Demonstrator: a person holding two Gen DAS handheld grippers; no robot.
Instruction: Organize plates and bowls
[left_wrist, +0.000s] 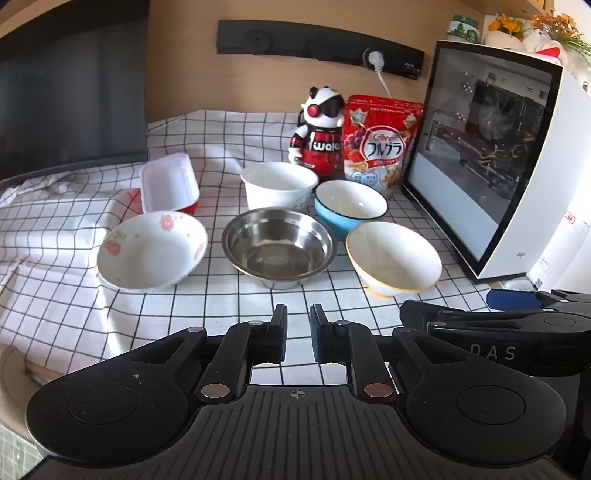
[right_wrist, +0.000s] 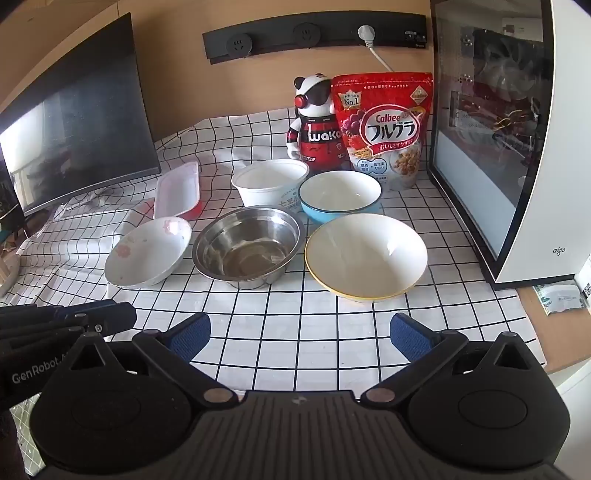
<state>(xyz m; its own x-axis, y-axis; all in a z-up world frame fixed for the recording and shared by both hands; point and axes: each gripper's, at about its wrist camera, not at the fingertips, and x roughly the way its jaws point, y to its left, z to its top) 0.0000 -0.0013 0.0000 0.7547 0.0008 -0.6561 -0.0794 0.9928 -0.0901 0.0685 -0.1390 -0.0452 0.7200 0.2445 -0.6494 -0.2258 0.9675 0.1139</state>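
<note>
Five bowls are being seen on the checked tablecloth, and both grippers are being held above its near part, close to no bowl. The left gripper is being kept nearly closed, with only a narrow gap between its blue pads, and nothing is being grasped in it. The right gripper is being held wide apart, released, with nothing between its fingers.

In the front row, the flowered bowl is being shown at the left, tilted a little on the wrinkled cloth. The steel bowl is being placed in the middle, and the yellow-rimmed bowl is standing at the right. Behind them, the white paper bowl and the blue bowl are being seen side by side, just beside each other. The blue bowl is standing very near the yellow-rimmed bowl; whether they are touching cannot be told. A rectangular white and red container is lying tilted behind the flowered bowl.

At the back, a panda robot figure and a red cereal bag are standing together. A white computer case is being seen at the right, and a dark monitor at the left.
</note>
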